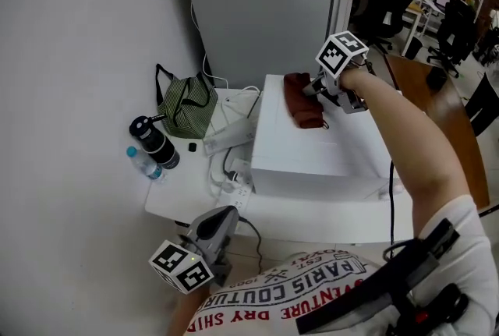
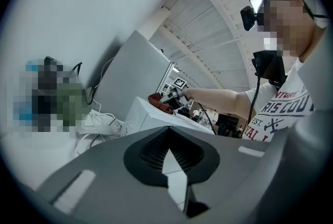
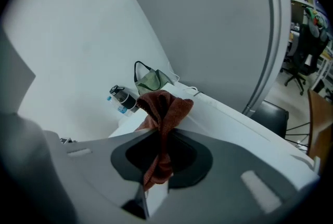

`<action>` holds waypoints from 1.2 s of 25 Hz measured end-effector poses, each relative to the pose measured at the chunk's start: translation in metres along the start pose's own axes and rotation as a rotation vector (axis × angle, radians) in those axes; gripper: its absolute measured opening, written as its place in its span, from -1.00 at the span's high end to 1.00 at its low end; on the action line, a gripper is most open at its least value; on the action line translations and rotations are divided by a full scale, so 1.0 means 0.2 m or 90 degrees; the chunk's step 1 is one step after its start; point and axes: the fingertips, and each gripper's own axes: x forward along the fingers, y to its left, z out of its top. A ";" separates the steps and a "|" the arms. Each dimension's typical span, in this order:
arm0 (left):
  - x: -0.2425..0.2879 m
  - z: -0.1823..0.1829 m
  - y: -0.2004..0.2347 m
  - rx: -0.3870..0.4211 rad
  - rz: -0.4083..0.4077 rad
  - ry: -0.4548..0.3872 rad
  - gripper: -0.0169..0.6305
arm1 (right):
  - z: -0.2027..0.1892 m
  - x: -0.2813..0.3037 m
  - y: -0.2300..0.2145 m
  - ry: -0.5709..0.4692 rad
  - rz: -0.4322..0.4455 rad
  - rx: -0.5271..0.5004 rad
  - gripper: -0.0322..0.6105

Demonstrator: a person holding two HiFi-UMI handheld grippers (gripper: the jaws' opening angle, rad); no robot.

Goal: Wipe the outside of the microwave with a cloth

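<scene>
Coarse, nubby rust-brown cloth [image 1: 304,110] meets the smooth, matt white casing of the microwave [image 1: 312,159]; the right gripper [image 1: 314,90] holding it is dull grey plastic. At far left, a woven green fabric bag [image 1: 187,104] and a clear plastic bottle [image 1: 144,163].

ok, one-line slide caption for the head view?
Right gripper holds a brown cloth on the white microwave, on its top; left gripper hangs shut and empty.
</scene>
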 end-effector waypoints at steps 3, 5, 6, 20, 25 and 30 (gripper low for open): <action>0.09 0.00 -0.04 0.003 -0.024 0.012 0.93 | -0.10 -0.14 -0.14 -0.007 -0.020 0.028 0.78; 0.16 -0.01 -0.09 0.004 -0.044 0.023 0.93 | -0.17 -0.25 -0.24 -0.013 -0.032 0.048 0.78; 0.20 -0.02 -0.11 0.005 -0.055 0.029 0.93 | -0.22 -0.30 -0.28 -0.017 -0.037 0.057 0.78; 0.64 -0.17 -0.50 0.022 -0.184 0.099 0.93 | -0.86 -0.99 -0.84 -0.105 -0.124 0.196 0.78; 0.69 -0.23 -0.61 0.034 -0.192 0.109 0.93 | -0.94 -1.05 -0.85 -0.172 -0.107 0.180 0.78; 0.68 -0.18 -0.70 0.043 -0.179 0.097 0.93 | -0.83 -1.21 -0.47 -0.332 -0.059 0.014 0.78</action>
